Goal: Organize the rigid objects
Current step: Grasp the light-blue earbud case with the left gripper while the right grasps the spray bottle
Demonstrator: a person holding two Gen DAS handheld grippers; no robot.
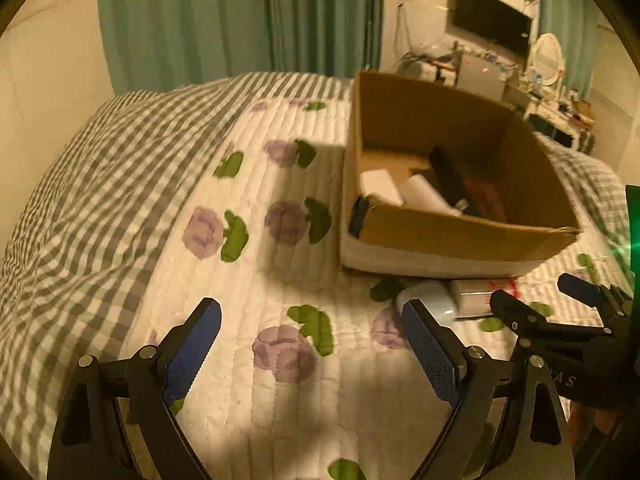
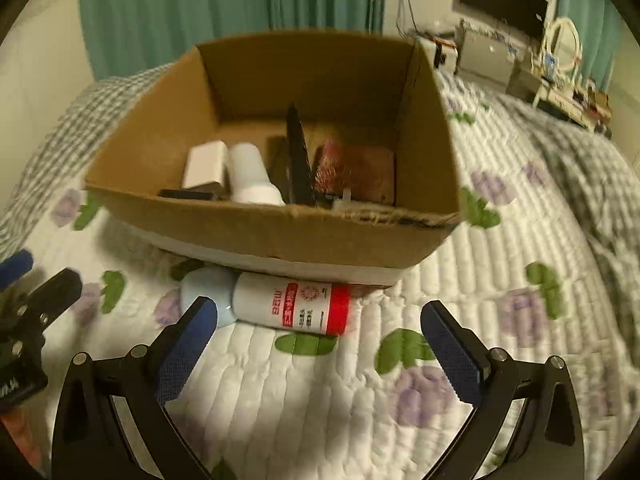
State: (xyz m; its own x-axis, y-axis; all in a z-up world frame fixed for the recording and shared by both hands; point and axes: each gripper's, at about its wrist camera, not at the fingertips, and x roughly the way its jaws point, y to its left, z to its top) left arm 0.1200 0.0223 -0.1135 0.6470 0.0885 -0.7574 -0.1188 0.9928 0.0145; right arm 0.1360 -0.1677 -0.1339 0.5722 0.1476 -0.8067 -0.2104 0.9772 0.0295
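- Cardboard box [image 2: 280, 236] sits on the quilted bed [image 2: 500, 280] straight ahead of the right tongs [image 2: 318, 330], and ahead and to the right of the left tongs [image 1: 310, 326].
- Both pairs of tongs are spread wide with nothing between their blue pads; in the left wrist view the right tongs show only as a dark shape at the right edge, cut off by the frame.
- White bottle [image 2: 292, 306] with a red band and pale blue cap lies on its side just in front of the box's near wall, between the box and the right tongs; whether it touches the box cannot be told.
- In the left wrist view the same bottle [image 1: 472, 298] is partly covered by the left tongs' right finger [image 1: 430, 350] and the right tongs, and its label is blurred.
- Inside the box: a white block [image 2: 206, 164], a white cylinder [image 2: 250, 176], a thin dark upright piece [image 2: 298, 160] and a reddish flat item [image 2: 356, 172]; their lower parts are hidden by the near wall, and what they are is hard to make out.
- Small pale part [image 2: 346, 198] by the box's torn rim is too blurred to identify.
- Green curtain [image 2: 224, 4] hangs behind the bed.
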